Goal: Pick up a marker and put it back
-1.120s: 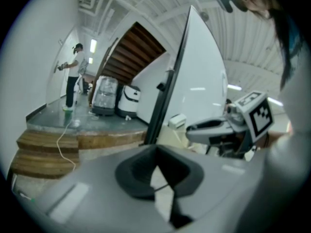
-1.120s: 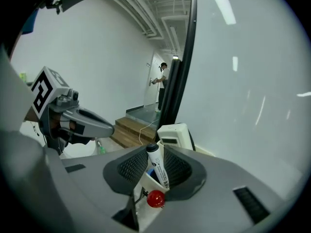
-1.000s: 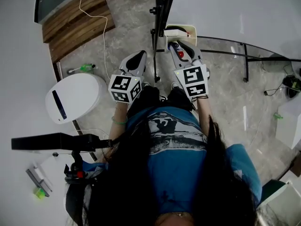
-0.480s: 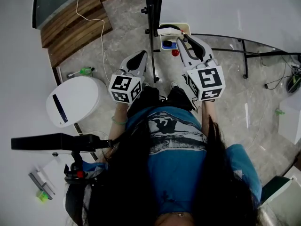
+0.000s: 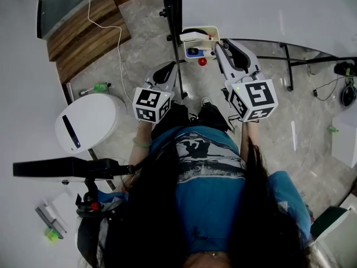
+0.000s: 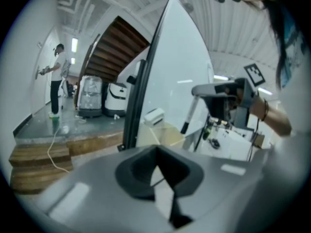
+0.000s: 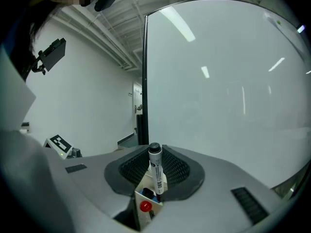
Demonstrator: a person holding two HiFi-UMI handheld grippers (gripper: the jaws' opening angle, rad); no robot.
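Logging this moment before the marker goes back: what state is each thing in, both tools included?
Right tool: shut on the marker, jaws having just been closing.
Marker: upright between the right tool's pads, gripped.
Left tool: shut, nothing between its jaws.
Tray: at the whiteboard's foot, holds a blue item.
Whiteboard: blank, no writing visible.

Head view steeply down, gripper views facing whiteboard (image 7: pixel 218 81)

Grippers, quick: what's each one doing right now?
Left gripper: shut, nothing between its jaws.
Right gripper: shut on the marker, jaws having just closed in on it.
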